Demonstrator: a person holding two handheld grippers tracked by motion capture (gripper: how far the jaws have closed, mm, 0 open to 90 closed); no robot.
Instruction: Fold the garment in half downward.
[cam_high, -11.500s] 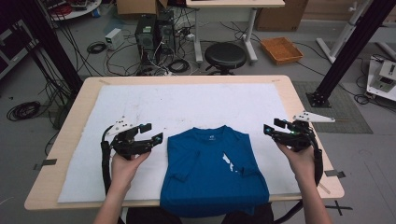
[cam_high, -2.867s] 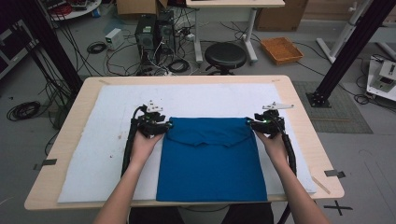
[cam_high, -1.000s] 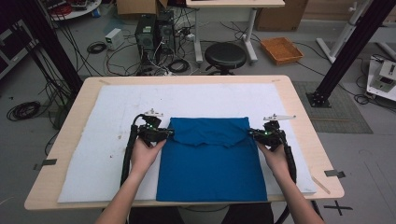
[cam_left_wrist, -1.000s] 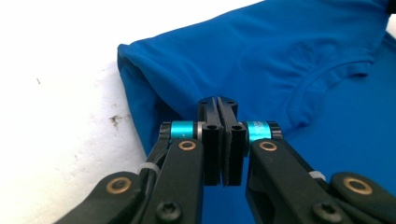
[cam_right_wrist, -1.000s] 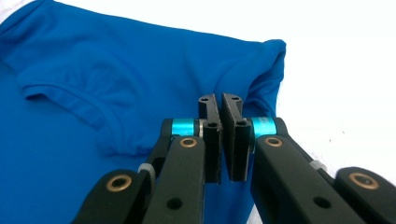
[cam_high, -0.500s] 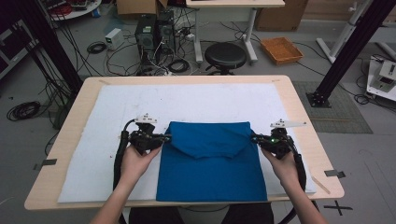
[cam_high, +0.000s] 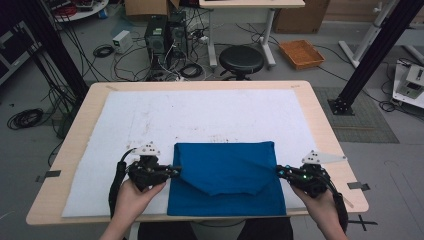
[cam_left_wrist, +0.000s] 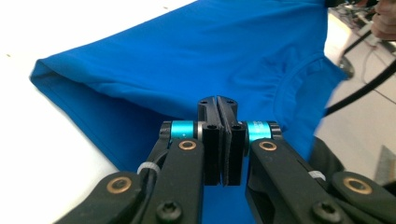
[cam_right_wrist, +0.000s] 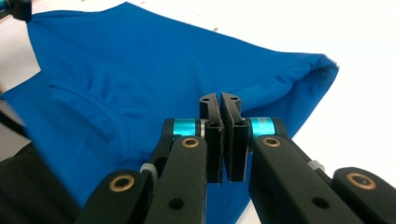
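Blue T-shirt (cam_high: 227, 177), mid-fold, lies on the white mat (cam_high: 150, 120) at the near edge of the wooden table (cam_high: 320, 115), its upper part doubled toward you so the collar curves down across the lower half. You hold the folded layer by its two side edges. Your left gripper (cam_high: 176, 171) is pinched tight on the cloth at the shirt's left edge, and your right gripper (cam_high: 279, 171) is pinched tight on it at the right edge. In the left gripper view the jaws stand pressed together with blue fabric (cam_left_wrist: 187, 60) running under and beyond them. The right gripper view shows the same closed pinch over the shirt (cam_right_wrist: 140, 70), collar seam off to one side.

Both hands appear to be carrying the fold toward the hem, and the risks lie in that move. Uneven travel between your hands would skew the folded edge, leaving one corner ahead of the other. Thin knit caught only at the jaw tips could slip free if you pull outward too hard, and the layer would drop short of the hem. Slack across the middle, visible where the collar sags, could set a crease once you lay the cloth flat. The hem already hangs at the table's near edge, so dragging the lower layer along could pull the shirt off the mat.

Beyond the table stand a black stool (cam_high: 242, 60), a computer tower (cam_high: 156, 35) and loose cables on the grey floor.
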